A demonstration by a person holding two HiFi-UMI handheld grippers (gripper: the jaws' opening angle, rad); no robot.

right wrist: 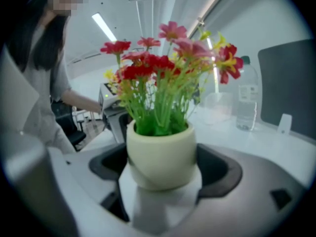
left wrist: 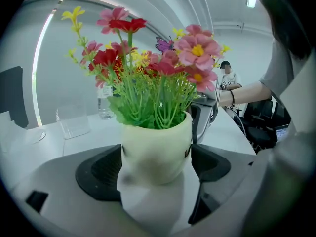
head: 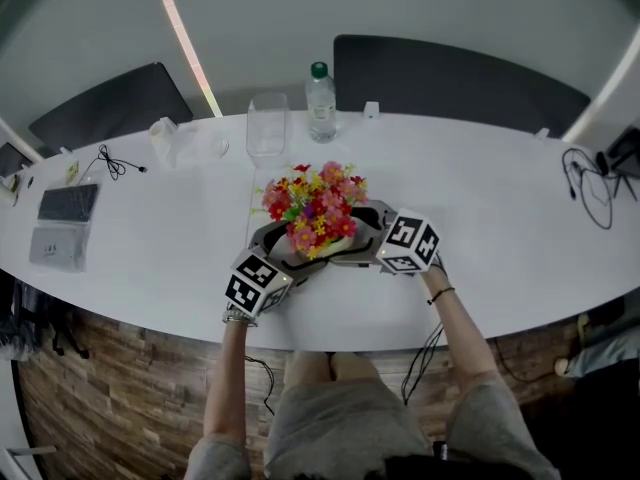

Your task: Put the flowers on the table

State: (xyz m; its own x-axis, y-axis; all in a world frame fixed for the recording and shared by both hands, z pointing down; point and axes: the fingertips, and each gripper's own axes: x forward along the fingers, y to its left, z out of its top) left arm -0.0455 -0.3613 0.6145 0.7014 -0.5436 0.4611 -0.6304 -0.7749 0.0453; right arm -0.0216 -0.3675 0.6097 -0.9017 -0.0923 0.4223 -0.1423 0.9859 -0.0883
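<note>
Long white desk (head: 500,198), glossy, in a bright meeting room; a water bottle (head: 321,101) and a clear container (head: 267,125) stand behind the work area. The flower pot (right wrist: 162,152) sits mid-desk, at or just above the surface. The left gripper (left wrist: 157,168) and right gripper (right wrist: 164,174) face each other, each with its jaws closed against the pot's sides. Risk: uneven release. If one pair of jaws opens first or drags, the top-heavy flowers (head: 315,203) could tip the pot.
</note>
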